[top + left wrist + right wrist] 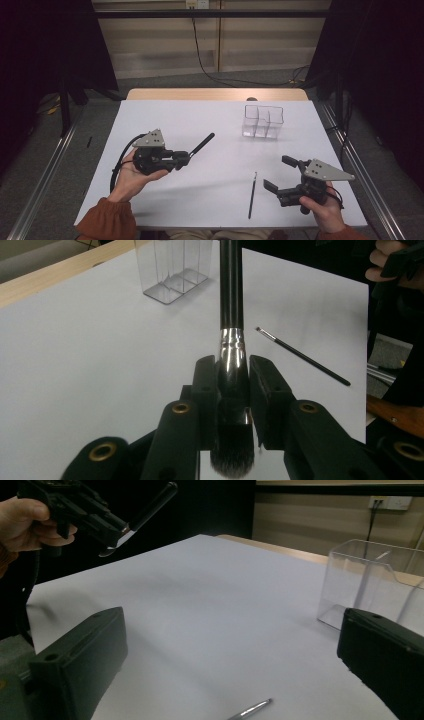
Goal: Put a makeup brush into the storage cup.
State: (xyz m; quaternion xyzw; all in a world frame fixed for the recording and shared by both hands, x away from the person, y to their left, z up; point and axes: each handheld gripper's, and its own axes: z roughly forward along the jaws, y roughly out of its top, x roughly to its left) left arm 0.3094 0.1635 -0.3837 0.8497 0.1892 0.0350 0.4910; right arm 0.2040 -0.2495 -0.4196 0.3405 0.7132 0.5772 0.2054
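Lettering: none readable on any item; no brand or label can be made out.

Grippers, two. Left gripper [186, 159], held in the person's left hand [131, 177] above the left half of the table [165, 120], jaws closed on the silver ferrule of one thick brush [201, 145]. In the left gripper view the brush [231, 315] runs straight out between the jaws, bristle head toward the camera, black handle pointing away toward the organiser [172, 267]. The right gripper view shows this gripper [112, 535] with the brush [150, 505] raised clear of the tabletop.

Brushes, two. The second is a thin brush [252, 195], lying flat on the table near its front edge, between the two grippers and nearer the right one, untouched; also seen at [302, 356], and its metal end at [250, 710].

Organiser [263, 121], one, clear plastic, compartmented, standing upright on the far right part of the table; exact compartment count hard to tell.

Right gripper [281, 173], in the right hand [322, 207] at the front right, jaws spread wide, holding nothing.

Table, one, white top with a wooden strip along the far edge.
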